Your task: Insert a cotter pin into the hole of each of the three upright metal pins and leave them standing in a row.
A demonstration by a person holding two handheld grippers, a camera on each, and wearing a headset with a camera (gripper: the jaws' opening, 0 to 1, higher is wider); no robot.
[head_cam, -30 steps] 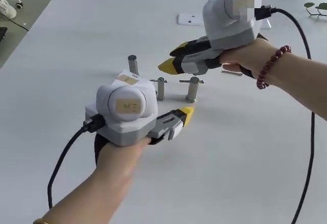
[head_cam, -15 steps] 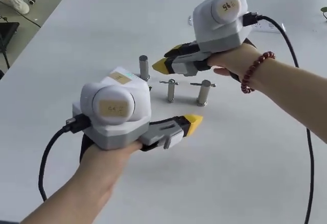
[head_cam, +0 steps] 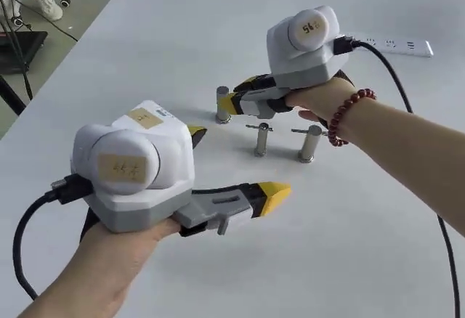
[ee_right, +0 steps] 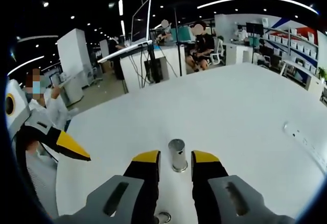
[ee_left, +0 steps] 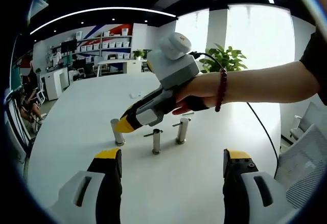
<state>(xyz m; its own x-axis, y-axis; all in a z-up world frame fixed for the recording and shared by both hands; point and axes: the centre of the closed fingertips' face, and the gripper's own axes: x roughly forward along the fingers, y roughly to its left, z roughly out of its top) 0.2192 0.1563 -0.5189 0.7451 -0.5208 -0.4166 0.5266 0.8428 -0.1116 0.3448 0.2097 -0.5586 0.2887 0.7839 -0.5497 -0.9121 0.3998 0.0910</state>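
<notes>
A white workbench (head_cam: 218, 13) stands in an office with bright windows (ee_left: 250, 35), wall shelves (ee_left: 104, 42) and ceiling lights (ee_left: 122, 8).

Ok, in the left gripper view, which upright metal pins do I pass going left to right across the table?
bare pin → middle pin, crossed by a cotter pin → right pin, with a second cotter pin through its top.
</notes>
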